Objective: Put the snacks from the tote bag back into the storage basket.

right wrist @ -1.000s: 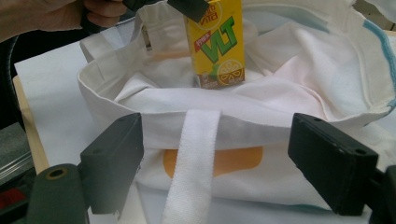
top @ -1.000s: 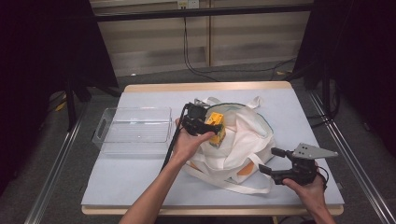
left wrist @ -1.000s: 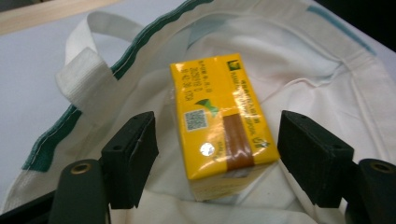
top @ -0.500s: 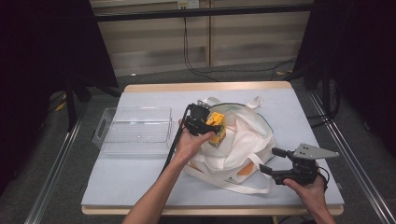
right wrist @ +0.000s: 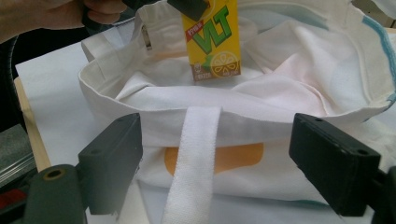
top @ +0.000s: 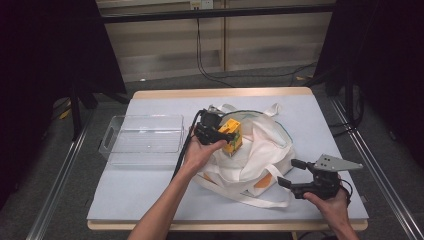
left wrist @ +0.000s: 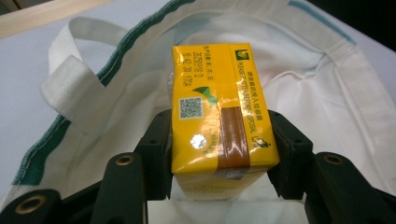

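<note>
Now the left claw [top: 220, 134] is clamped on one yellow drink carton [top: 231, 136], its jaws having just drawn in onto the carton's two sides — the left claw view shows both pads pressed flat against it. The carton hangs over the open mouth of a single white tote bag [top: 260, 150], which lies slumped on the tabletop [top: 140, 185]. Over at the near right, the right claw [top: 292, 173] stands released, nothing between its jaws, hovering just beside the bag's near edge.

Room to move: the tabletop's near-left stretch lies bare, and one clear plastic tray [top: 142, 140] sits at the left, apart from the bag. The bag's far handles reach toward the back edge; the right claw's hand sits close to the front right corner.

What each view adds — the left claw view gives the carton [left wrist: 219, 116] top with its printed code and the bag's green-trimmed rim [left wrist: 65, 126]. The right claw view looks across the bag's near rim, with a white strap [right wrist: 198, 158] running down the middle and an orange print [right wrist: 219, 156] on the cloth, and shows the carton [right wrist: 212, 39] face with a lemon picture.

Count: two claws, one carton, one bag, one tray.
</note>
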`<state>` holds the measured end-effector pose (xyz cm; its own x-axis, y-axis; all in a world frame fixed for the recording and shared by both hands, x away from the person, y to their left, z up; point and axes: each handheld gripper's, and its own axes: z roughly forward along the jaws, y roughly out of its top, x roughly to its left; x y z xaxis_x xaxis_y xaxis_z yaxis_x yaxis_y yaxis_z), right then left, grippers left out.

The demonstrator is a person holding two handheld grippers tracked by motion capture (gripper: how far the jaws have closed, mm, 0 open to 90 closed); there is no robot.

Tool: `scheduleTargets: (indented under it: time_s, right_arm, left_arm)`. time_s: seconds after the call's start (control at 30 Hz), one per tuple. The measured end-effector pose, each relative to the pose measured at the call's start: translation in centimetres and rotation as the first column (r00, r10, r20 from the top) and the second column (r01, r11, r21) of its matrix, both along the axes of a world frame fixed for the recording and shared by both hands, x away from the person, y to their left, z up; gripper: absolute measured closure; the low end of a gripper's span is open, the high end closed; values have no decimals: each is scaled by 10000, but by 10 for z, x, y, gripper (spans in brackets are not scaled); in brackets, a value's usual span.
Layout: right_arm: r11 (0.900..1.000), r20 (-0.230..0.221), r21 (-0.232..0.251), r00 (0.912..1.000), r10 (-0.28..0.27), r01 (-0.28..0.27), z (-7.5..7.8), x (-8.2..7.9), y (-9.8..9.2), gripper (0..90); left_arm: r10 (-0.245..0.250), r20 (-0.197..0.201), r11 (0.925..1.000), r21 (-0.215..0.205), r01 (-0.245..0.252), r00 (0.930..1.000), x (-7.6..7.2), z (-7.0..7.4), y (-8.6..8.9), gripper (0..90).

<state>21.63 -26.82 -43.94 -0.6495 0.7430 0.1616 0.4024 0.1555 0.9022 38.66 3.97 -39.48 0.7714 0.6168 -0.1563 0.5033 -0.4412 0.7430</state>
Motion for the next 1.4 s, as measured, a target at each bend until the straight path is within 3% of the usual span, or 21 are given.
scheduleTargets:
  time_s: [0.1,0.13,0.2,0.27,0.5,0.6,0.73,0.77,0.87,0.97,1.07,1.13,1.37,1.4]
  right_arm:
    - [10000,-29,-1,10000,16,-16,0,0,0,166]
    - [10000,-45,29,10000,-8,9,0,0,1,164]
    - [10000,4,31,10000,-8,8,0,-1,1,163]
    - [10000,-16,53,10000,0,0,0,-1,1,150]
    - [10000,-53,-22,10000,30,-30,0,-3,3,146]
    - [10000,-52,-7,10000,2,-2,-1,-3,3,145]
    - [10000,-51,-7,10000,19,-19,-2,-2,1,145]
    - [10000,-59,-21,10000,7,-7,-2,-2,1,145]
    - [10000,-74,-30,10000,1,-1,-2,-3,2,145]
    - [10000,-79,-32,10000,17,-17,-2,-3,2,143]
    - [10000,-105,-75,9999,10,-11,-2,-2,2,141]
    - [10000,-97,-43,10000,-8,7,-2,-2,1,132]
    - [10000,-109,8,9999,-23,23,-2,-2,-1,131]
    - [10000,-104,-4,9999,-43,43,-2,-2,0,131]
  left_arm:
    - [-251,95,9997,66,250,9996,-2,4,4,497]
    - [-313,195,9991,294,307,9993,-3,6,7,497]
    - [-452,238,9990,56,450,9987,-4,9,13,498]
    - [-507,341,9986,168,501,9981,-6,12,18,499]
    - [-904,430,9942,-546,927,9950,-13,21,27,498]
    - [-1301,563,9910,-236,1316,9899,-15,25,28,498]
    - [-1898,792,9814,-138,1914,9786,-17,30,30,499]
    - [-1978,848,9791,-304,2010,9766,-17,31,31,499]
    - [-1976,781,9773,-622,2026,9772,-14,34,34,498]
    - [-2061,873,9765,-449,2106,9746,-14,37,35,498]
    - [-2256,864,9719,-485,2302,9704,-14,41,37,498]
    - [-2355,938,9705,-291,2391,9673,-12,45,37,498]
    - [-2699,1321,9599,-407,2773,9538,-11,67,42,499]
    - [-2640,1314,9604,-557,2730,9555,-10,69,43,499]
